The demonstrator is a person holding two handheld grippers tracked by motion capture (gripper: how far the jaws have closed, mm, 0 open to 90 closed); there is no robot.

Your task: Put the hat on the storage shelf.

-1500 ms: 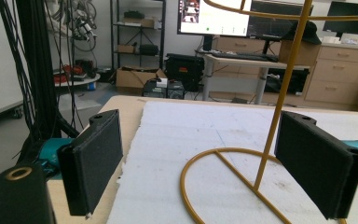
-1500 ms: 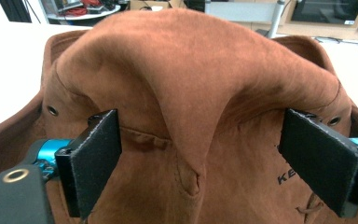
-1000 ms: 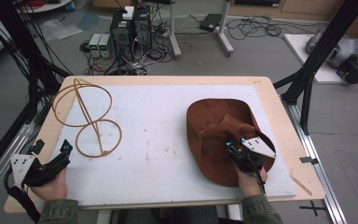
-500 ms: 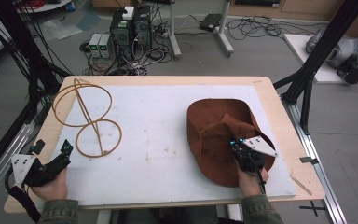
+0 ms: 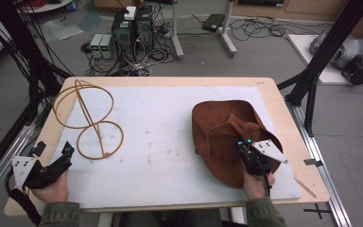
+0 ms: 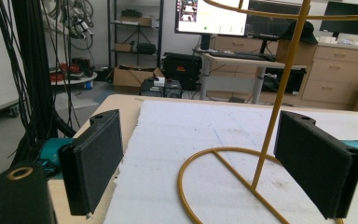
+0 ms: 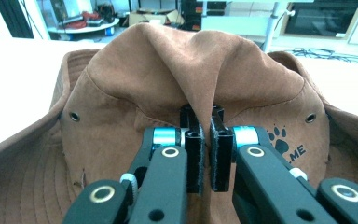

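Nothing moved since before: right tongs (image 7: pixel 204 154) still pinching the brown hat (image 7: pixel 135 93); left tongs (image 6: pixel 214 168) wide open, empty, beside the wire stand (image 6: pixel 261 158).

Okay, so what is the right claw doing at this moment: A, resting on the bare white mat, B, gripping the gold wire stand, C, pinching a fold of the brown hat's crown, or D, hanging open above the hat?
C: in the right gripper view the right claw has its jaws closed on a raised fold of the brown hat, while the gold wire stand sits across the table.
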